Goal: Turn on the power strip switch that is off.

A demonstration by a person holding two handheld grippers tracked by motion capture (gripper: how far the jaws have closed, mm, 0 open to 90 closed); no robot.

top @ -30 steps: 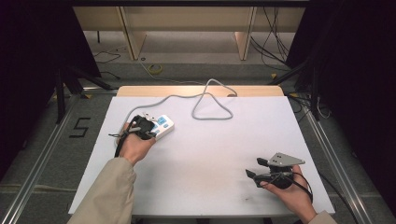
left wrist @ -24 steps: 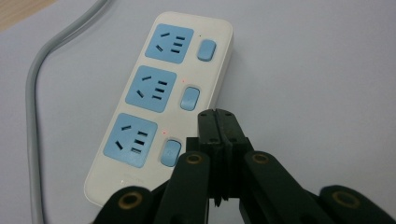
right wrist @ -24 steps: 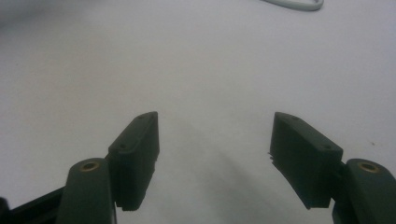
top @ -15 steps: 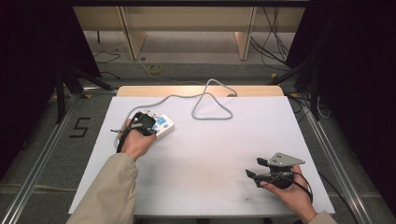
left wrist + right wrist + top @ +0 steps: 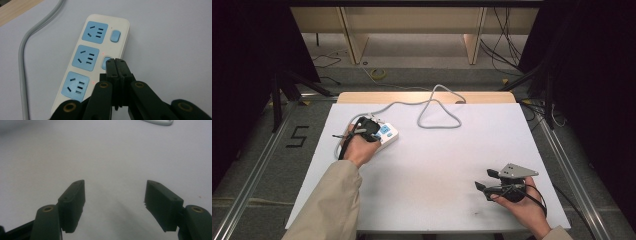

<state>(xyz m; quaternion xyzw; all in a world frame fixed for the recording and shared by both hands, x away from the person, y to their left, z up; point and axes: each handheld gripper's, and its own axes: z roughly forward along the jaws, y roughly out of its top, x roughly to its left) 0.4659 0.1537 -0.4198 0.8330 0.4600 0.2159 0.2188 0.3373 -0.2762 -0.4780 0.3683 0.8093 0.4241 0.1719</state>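
1. From the high view I see the white power strip on the desk near its left edge, toward the far left corner. Its grey cord loops along the far edge. My left gripper sits on top of the strip, held in the left hand. My right gripper rests near the near right corner of the desk, well apart from the strip, in the right hand.

2. In the left gripper view the jaws are pressed together, nothing between them, and their joined tips touch the middle blue switch of the strip. Three blue sockets run down the strip. The far switch is untouched. The cord runs along the left side.

3. In the right gripper view the jaws stand spread wide over bare desk, pinching nothing. A bit of cord shows at the top.
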